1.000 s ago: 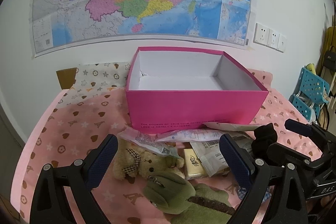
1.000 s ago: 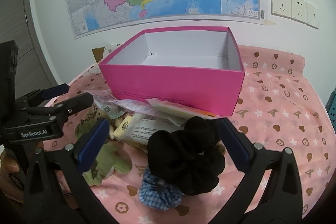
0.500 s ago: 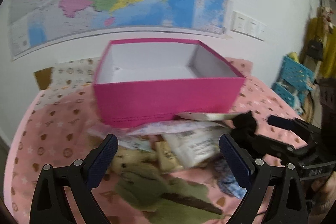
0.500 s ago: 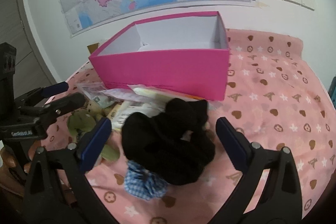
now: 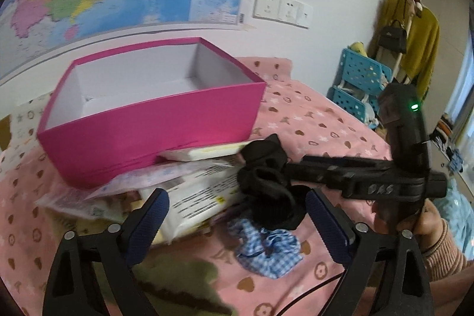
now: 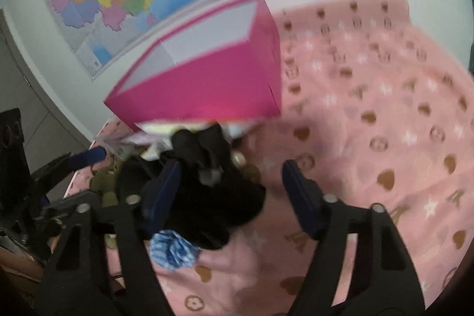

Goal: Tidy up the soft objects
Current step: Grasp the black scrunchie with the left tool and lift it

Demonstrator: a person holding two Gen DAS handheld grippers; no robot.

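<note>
Since a second ago both cameras have swung: the right hand-held gripper (image 6: 228, 188) has dropped in over the black scrunchie (image 6: 207, 185), which now fills the space beside its left finger (image 6: 161, 194), and the pink box (image 6: 204, 85) looks tilted and blurred ahead of it. Its jaws stand spread, with the scrunchie bunched against the left finger and clear of the right one; whether anything is pinched yet, I cannot tell. From the left wrist view the right tool reaches in from the side with the scrunchie (image 5: 268, 185) at its tip. The left hand-held gripper (image 5: 237, 215) hangs spread and empty, just short of the blue checked scrunchie (image 5: 266, 248) on the pink bedspread (image 5: 311, 123). The box (image 5: 154, 126) lies straight ahead of both, open side up, beyond the paper packets (image 5: 198, 191). The right hand is nearer the scrunchie, so closing and lifting forward into the box looks like its job.
</note>
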